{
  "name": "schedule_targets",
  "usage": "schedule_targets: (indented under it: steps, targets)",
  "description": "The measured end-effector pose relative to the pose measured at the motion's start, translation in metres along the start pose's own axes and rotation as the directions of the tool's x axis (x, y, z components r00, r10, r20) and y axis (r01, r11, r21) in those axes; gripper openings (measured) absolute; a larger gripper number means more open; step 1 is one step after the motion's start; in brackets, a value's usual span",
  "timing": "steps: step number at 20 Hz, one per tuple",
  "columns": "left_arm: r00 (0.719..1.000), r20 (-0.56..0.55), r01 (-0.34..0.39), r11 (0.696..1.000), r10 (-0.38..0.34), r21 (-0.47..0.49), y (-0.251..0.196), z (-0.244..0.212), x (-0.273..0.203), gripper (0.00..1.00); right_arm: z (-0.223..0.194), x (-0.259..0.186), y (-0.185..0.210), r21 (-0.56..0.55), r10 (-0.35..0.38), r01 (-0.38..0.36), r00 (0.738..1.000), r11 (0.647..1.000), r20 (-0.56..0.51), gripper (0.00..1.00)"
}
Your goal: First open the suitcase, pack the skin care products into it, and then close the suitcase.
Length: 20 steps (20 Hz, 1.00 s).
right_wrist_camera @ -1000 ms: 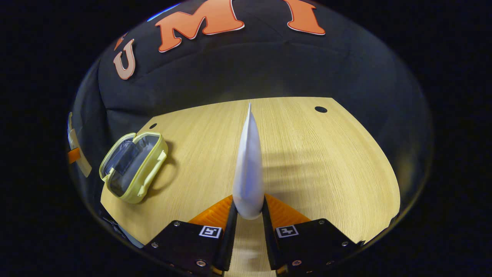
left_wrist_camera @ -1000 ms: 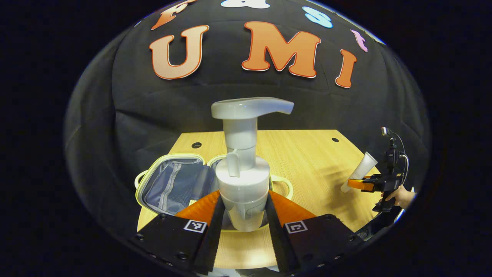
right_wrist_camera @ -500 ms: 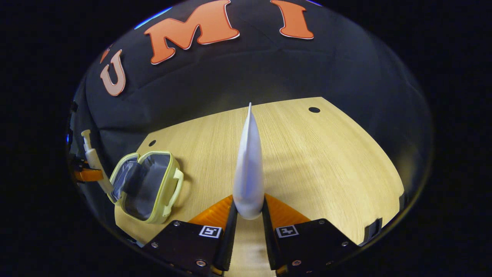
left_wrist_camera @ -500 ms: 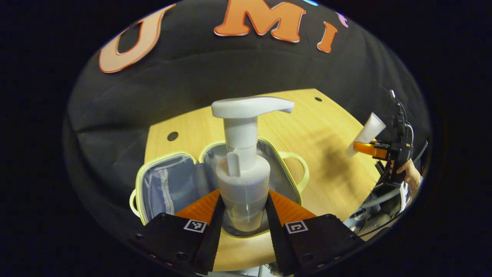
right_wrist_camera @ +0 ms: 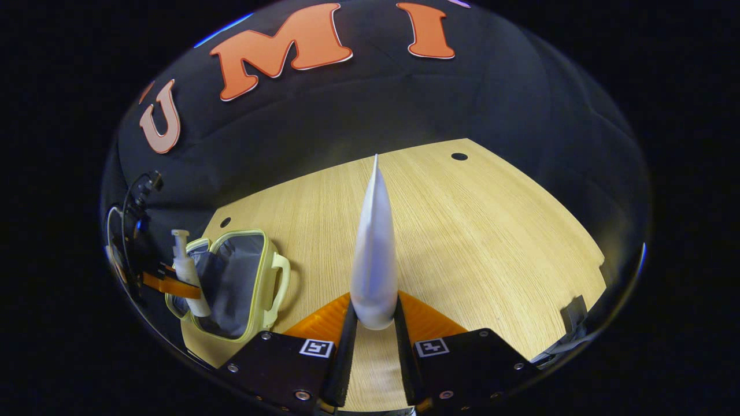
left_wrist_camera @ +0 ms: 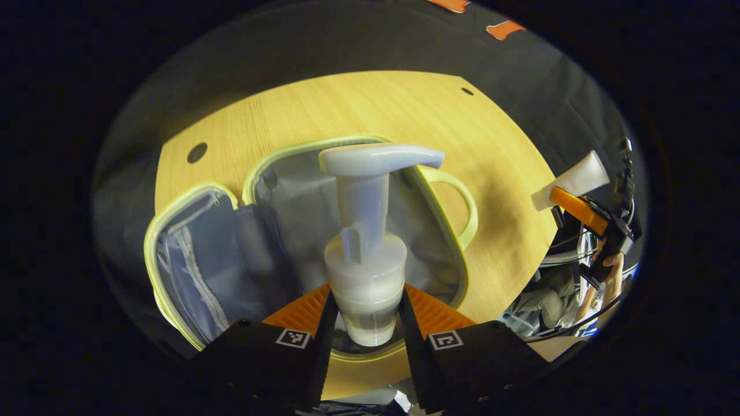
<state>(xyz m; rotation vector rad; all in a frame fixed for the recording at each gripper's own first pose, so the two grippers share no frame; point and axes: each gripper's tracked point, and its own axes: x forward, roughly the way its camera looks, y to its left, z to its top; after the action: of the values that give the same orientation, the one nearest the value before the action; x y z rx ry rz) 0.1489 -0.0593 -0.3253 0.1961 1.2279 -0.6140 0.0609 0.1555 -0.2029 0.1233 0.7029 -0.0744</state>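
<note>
The big worktop [right_wrist_camera: 462, 242] is holding the suitcase [left_wrist_camera: 202, 266], which is lying open. The left gripper [left_wrist_camera: 364, 323] is clenching its fingers on the pump bottle [left_wrist_camera: 364, 231], and it has come down from high above to right over the open half, so this bottle is going in next. The right gripper [right_wrist_camera: 373, 341] is still pinching the white tube [right_wrist_camera: 374, 248], waiting off to the side over bare wood
</note>
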Motion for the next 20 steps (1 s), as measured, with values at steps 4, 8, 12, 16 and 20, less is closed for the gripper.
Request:
schedule_targets:
  steps: [4,8,12,16,20]
  targets:
    - [0.998,-0.061,-0.008,1.0,0.007,-0.015,0.01,-0.003,0.03,0.58,-0.007,-0.008,-0.005,0.002,-0.026,0.026,1.0,1.0,-0.016,0.32]
    - [0.997,-0.062,-0.051,0.998,0.049,-0.029,0.025,0.001,0.049,0.6,-0.012,-0.011,-0.007,0.002,-0.039,0.039,0.999,0.999,-0.034,0.37]
    - [0.999,-0.028,-0.047,0.998,0.046,-0.041,0.026,0.007,0.059,0.63,-0.008,-0.016,-0.003,-0.014,-0.034,0.034,0.999,0.999,-0.035,0.37]
    - [0.998,0.059,-0.032,0.999,0.034,-0.028,0.016,0.018,0.05,0.76,0.0,-0.024,0.013,-0.035,-0.007,0.006,0.999,0.999,-0.038,0.37]
    - [0.961,0.234,-0.145,0.989,0.151,-0.04,0.026,0.031,0.01,1.0,0.017,-0.035,0.052,-0.05,0.082,-0.085,0.995,0.995,-0.062,0.37]
